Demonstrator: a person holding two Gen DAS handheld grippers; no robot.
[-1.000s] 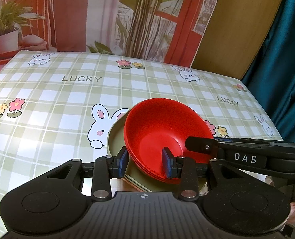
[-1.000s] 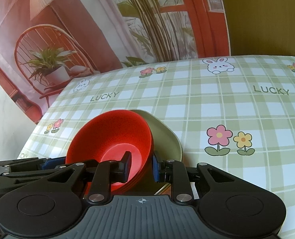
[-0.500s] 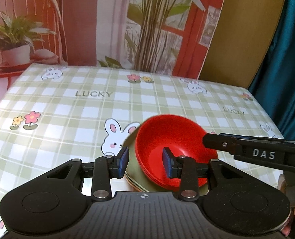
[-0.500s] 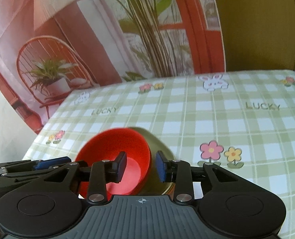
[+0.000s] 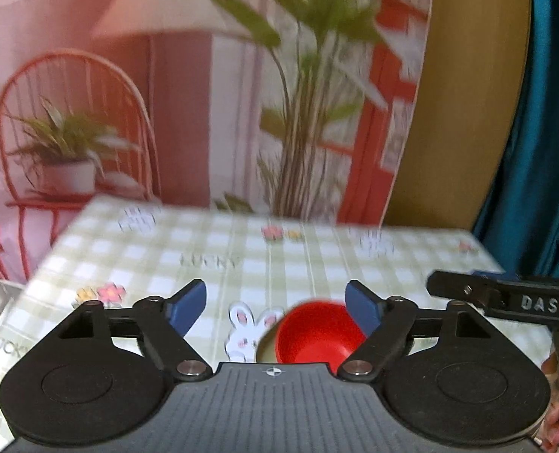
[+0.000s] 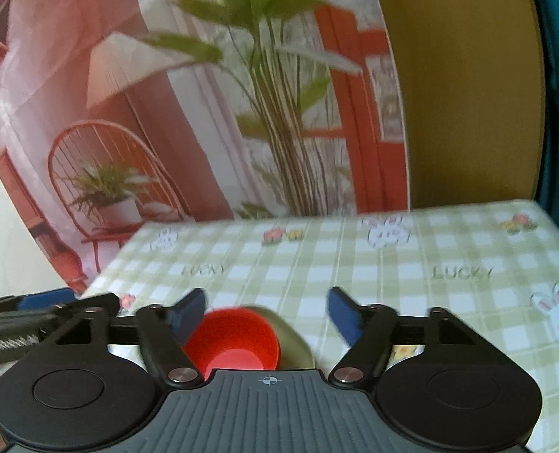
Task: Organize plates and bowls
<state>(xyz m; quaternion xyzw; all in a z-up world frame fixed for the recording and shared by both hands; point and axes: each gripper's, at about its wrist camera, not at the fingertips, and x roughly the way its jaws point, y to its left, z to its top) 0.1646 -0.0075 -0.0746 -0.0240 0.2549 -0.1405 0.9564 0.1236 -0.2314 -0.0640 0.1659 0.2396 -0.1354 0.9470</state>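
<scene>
A red bowl (image 5: 317,334) sits stacked on an olive-green plate (image 5: 265,351) near the front of the checked table; both also show in the right wrist view, the bowl (image 6: 238,339) and the plate (image 6: 296,345). My left gripper (image 5: 277,302) is open and empty, raised above and behind the stack. My right gripper (image 6: 266,311) is open and empty too, also raised behind it. Each gripper shows at the edge of the other's view, the right one (image 5: 506,300) and the left one (image 6: 26,315).
The table wears a green checked cloth (image 6: 411,264) with rabbits, flowers and LUCKY lettering. A printed backdrop with a chair and plants (image 5: 166,113) hangs behind it. A teal curtain (image 5: 543,132) hangs at the right.
Both grippers have let go of the red bowl, opened wide and pulled back and up. The bowl and plate stay stacked on the table and now look smaller.
</scene>
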